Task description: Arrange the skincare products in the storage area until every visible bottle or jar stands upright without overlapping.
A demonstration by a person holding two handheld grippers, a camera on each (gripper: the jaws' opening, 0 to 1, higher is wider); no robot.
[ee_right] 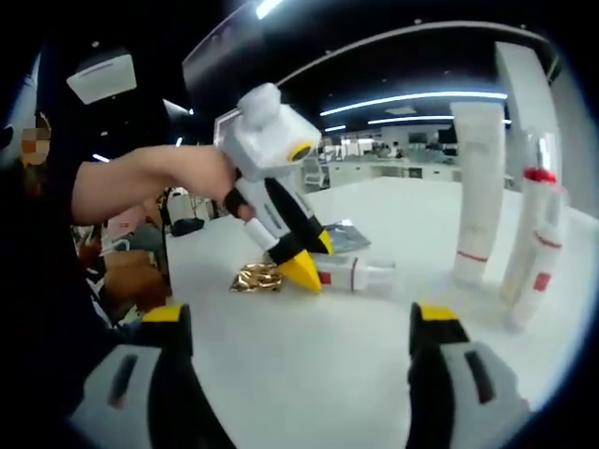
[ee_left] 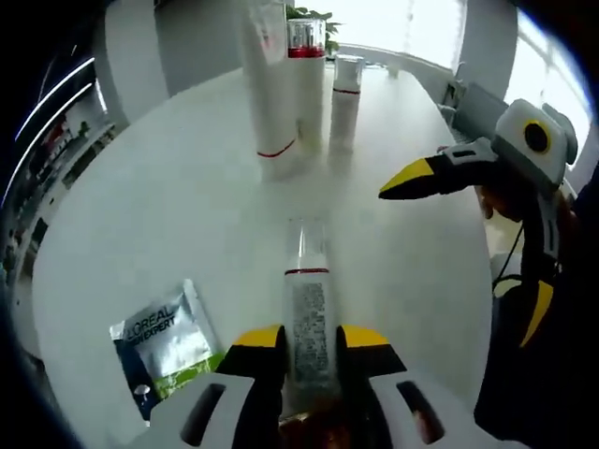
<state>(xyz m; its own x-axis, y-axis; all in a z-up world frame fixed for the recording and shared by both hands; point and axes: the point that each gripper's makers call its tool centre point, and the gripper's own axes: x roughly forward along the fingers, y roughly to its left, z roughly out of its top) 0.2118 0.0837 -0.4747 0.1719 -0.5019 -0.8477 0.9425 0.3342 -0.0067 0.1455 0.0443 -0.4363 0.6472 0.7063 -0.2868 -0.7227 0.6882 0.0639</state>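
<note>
A slim clear-capped bottle [ee_left: 307,299] with a red band lies flat on the white round table [ee_left: 168,206]. My left gripper [ee_left: 311,339] is shut on its body, one yellow-tipped jaw on each side. From the right gripper view that bottle [ee_right: 360,274] lies with a crumpled gold end [ee_right: 255,277] beside the left gripper [ee_right: 304,267]. A tall white tube [ee_left: 270,84], a red-banded bottle [ee_left: 307,79] and a smaller bottle [ee_left: 344,103] stand upright at the far side. My right gripper [ee_right: 301,323] is open and holds nothing; it hovers right of the lying bottle [ee_left: 402,182].
A L'Oreal sachet [ee_left: 168,341] lies flat to the left of my left gripper. The tall tube [ee_right: 477,187] and two bottles [ee_right: 538,238] stand close together. A person's forearm [ee_right: 140,182] holds the left gripper. Office desks fill the background.
</note>
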